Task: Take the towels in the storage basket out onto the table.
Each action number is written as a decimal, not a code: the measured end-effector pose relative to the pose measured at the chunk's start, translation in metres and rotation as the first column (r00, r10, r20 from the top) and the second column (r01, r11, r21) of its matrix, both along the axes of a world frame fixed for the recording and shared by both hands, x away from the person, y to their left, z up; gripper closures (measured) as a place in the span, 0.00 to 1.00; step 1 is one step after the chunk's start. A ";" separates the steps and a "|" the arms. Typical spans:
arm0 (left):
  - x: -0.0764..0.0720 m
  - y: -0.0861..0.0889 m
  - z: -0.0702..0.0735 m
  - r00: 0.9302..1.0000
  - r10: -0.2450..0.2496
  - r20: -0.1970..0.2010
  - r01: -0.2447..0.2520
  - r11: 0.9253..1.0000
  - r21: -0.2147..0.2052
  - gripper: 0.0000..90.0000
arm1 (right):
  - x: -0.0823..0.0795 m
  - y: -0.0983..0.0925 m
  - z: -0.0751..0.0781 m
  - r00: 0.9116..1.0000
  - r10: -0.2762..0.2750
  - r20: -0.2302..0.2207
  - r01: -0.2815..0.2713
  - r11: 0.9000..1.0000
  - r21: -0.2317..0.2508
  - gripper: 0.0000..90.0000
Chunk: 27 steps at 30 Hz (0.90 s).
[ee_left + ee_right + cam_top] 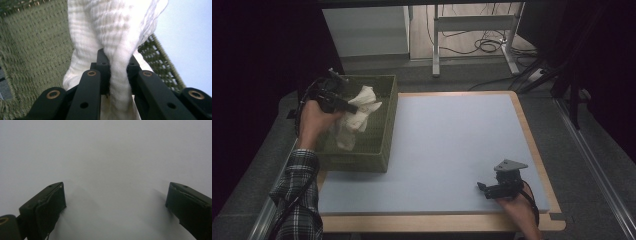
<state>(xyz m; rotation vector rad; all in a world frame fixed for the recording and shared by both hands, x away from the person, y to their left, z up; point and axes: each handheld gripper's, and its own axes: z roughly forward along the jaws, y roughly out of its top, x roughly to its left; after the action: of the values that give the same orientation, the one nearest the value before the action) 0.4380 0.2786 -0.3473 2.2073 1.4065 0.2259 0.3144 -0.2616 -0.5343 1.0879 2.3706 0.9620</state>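
Observation:
A white cloth (357,112) hangs over a green woven basket (384,145) at the table's left edge. My left gripper (349,107) is shut on a bunched fold of it, above the basket's inside. In the left gripper view the white cloth (117,37) is pinched between the two black jaws of the left gripper (118,67), with the basket wall (32,50) behind. My right gripper (484,189) rests near the front right of the pale blue mat (452,140). In the right gripper view the right gripper (116,200) stands open with nothing between its jaws, and the mat (107,157) lies below.
The basket stands on the mat's left side, over the table's wooden border (532,145). Beyond the table are a white cabinet (367,30), a desk frame (472,22) and cables on the floor (487,45). Dark curtains hang at both sides.

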 end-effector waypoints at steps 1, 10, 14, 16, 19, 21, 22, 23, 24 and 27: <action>0.000 -0.002 0.003 1.000 -0.003 0.001 0.003 1.000 -0.001 0.88 | 0.000 0.000 0.000 1.000 0.000 0.000 0.000 1.000 0.000 0.03; -0.004 -0.020 0.025 0.999 -0.037 0.012 0.036 0.999 0.007 0.88 | 0.000 0.000 0.000 1.000 -0.001 -0.001 0.001 1.000 0.002 0.03; -0.004 -0.030 0.035 0.998 -0.056 0.017 0.056 0.998 0.006 0.88 | 0.000 0.000 0.000 1.000 -0.001 -0.001 0.001 1.000 0.003 0.03; -0.004 -0.035 0.037 0.998 -0.062 0.021 0.062 0.998 0.004 0.88 | 0.000 0.000 0.000 1.000 -0.001 -0.001 0.001 1.000 0.003 0.03; -0.004 -0.043 0.041 0.997 -0.076 0.027 0.076 0.997 0.000 0.88 | 0.000 0.000 0.000 1.000 -0.002 -0.001 0.002 1.000 0.004 0.03; -0.003 -0.048 0.043 0.996 -0.085 0.030 0.085 0.996 -0.002 0.87 | 0.000 0.000 0.000 1.000 0.000 -0.002 0.000 1.000 0.003 0.03; -0.003 -0.051 0.044 0.996 -0.088 0.032 0.088 0.996 -0.004 0.87 | 0.000 0.000 0.000 1.000 -0.001 -0.004 0.001 1.000 0.004 0.03; -0.003 -0.054 0.045 0.995 -0.092 0.035 0.092 0.996 -0.011 0.87 | 0.000 0.000 0.000 1.000 -0.001 -0.004 0.001 1.000 0.004 0.03; -0.002 -0.057 0.046 0.994 -0.098 0.037 0.099 0.995 -0.016 0.87 | 0.000 0.000 0.000 1.000 -0.001 -0.004 0.001 1.000 0.004 0.03; -0.001 -0.067 0.048 0.993 -0.112 0.037 0.113 0.993 -0.021 0.87 | 0.000 0.000 0.000 1.000 -0.001 -0.004 0.001 1.000 0.004 0.03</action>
<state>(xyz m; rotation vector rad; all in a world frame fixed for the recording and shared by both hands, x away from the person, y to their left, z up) 0.4373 0.2111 -0.2991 2.2441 1.2553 0.2082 0.3142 -0.2614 -0.5340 1.0936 2.3718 0.9657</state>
